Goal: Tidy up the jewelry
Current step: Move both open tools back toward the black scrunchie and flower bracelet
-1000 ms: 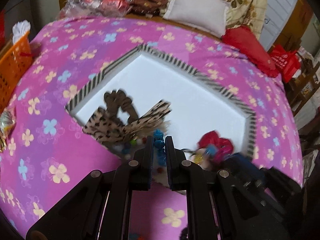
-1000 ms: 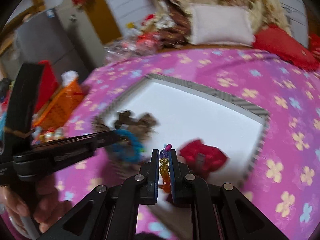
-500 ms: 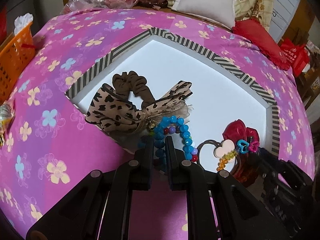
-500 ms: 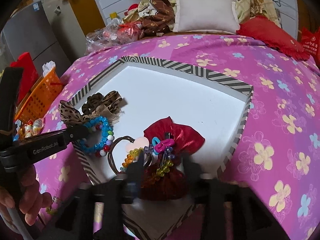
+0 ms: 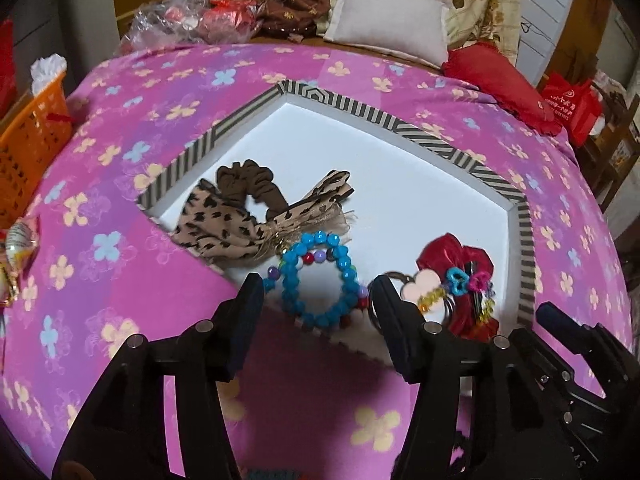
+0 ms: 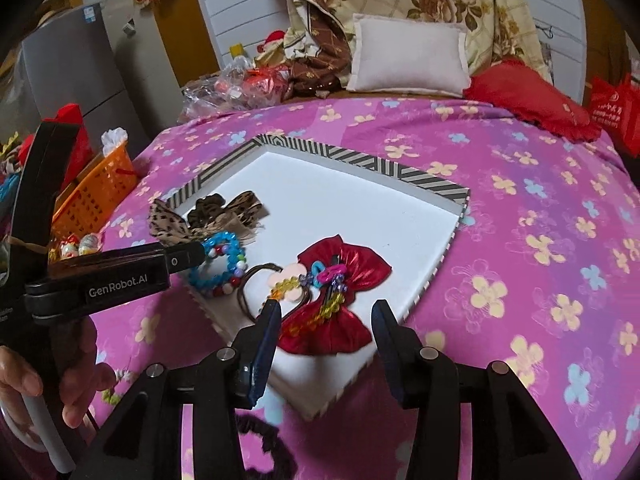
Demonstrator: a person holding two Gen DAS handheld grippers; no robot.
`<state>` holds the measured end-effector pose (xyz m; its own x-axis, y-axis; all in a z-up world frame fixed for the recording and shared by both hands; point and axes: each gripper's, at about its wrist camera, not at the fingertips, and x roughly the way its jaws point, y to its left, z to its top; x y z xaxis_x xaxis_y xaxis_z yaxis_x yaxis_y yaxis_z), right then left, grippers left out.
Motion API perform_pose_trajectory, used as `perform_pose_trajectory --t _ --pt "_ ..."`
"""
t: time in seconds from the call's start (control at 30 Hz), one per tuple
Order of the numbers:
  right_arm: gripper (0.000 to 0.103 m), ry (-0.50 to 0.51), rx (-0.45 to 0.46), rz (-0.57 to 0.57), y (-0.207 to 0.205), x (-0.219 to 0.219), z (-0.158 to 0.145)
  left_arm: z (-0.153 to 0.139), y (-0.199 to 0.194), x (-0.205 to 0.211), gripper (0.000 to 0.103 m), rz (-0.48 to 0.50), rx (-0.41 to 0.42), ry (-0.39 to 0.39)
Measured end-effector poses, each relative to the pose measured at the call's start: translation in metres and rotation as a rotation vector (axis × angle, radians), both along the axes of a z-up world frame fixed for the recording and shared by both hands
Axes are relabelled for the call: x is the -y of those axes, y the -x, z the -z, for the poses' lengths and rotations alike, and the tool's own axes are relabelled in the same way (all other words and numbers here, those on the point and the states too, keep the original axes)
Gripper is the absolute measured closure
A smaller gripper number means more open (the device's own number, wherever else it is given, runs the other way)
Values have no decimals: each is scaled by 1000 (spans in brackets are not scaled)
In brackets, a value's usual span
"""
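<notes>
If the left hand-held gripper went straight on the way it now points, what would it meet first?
Most likely the blue beaded bracelet, lying between the open fingers of the left hand-held gripper at the near edge of the white striped-rim tray; depth is uncertain.

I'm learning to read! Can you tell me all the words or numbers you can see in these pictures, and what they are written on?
"GenRobot.AI": white letters on the side of the left gripper, seen from the right wrist.
White print on the red bag: too small to read.
Blue sticker on the grey fridge: too blurred to read.
Faint letters on the right gripper's body, low right in the left wrist view: cut off, unreadable.
</notes>
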<state>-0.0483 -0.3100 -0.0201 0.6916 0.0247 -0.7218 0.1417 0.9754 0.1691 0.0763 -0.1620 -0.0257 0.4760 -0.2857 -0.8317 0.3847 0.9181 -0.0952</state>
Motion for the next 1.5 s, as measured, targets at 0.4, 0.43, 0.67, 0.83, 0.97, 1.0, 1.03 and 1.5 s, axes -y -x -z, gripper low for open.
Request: perform_pose_trajectory --t 0.4,0.43,0.67,0.83,0.97,1.0,1.03,1.5 --pt "38 22 46 -42 46 -33 -15 -19 57 -38 47 -16 97 -44" --pt "38 21 46 -48 49 -35 -15 -19 62 -41 47 -17 103 -44" --pt "38 23 42 -80 66 -50 -11 -18 93 -65 47 -44 132 -55" --pt "38 38 44 -98 74 -60 -8 -17 107 -80 47 -74 135 -54" --pt "38 45 29 -105 78 -63 -1 -15 115 -88 47 -87 137 -53" --pt "38 48 25 -106 79 -64 0 -14 118 -89 47 -89 138 -54" --pt "38 50 21 -107 80 -64 1 -14 119 -91 47 -90 138 -56" --pt "54 90 -47 -220 85 -80 27 5 116 -141 47 -146 16 10"
